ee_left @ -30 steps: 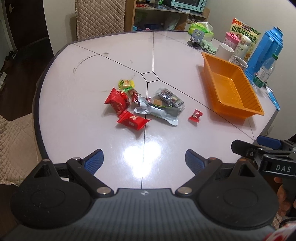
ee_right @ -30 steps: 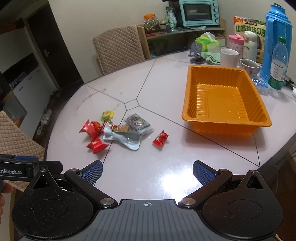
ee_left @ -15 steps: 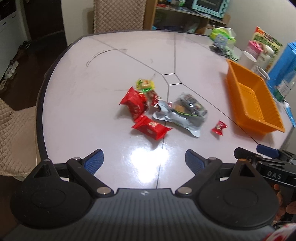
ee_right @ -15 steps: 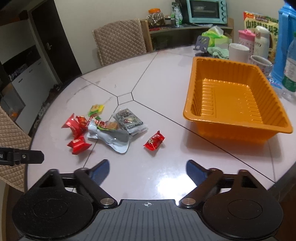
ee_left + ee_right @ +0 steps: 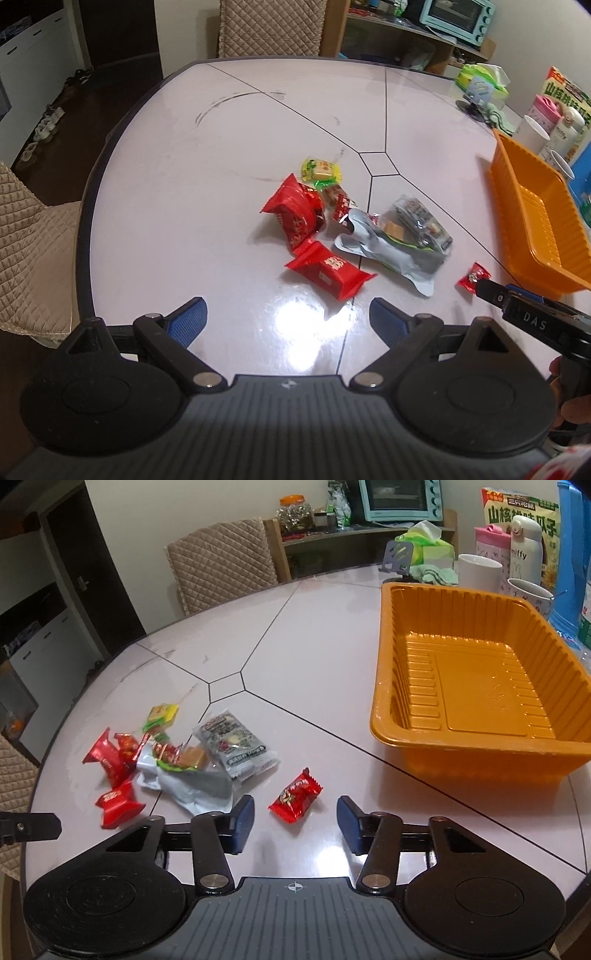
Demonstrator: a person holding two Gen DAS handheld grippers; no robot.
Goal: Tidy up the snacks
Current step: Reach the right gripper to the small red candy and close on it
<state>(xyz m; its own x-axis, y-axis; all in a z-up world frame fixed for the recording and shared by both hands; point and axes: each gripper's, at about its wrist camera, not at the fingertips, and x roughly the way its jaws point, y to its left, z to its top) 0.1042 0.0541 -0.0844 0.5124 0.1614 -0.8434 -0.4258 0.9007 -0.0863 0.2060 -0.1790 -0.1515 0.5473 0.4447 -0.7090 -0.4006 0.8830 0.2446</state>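
The right gripper hangs low over the white table with its blue-padded fingers partly spread; its jaws have just been closing, and nothing is pinched between them. The small red candy lies on the table just ahead of the gap between the fingertips, slightly nearer the left finger, not touched by either pad. Beyond the left finger sits the heap of snacks: a silver pouch, a grey printed packet leaning on it, several red wrappers farther left, and a yellow-green packet at the far end. The orange tray stands ahead of the right finger, well apart from the candy, with no snacks in it.

The left gripper has its fingers spread wide, with only bare table between them. A red packet lies just ahead of the gap, and the rest of the heap is farther on. Off its right finger, the tip of the right gripper reaches the small red candy. The orange tray is beyond that.
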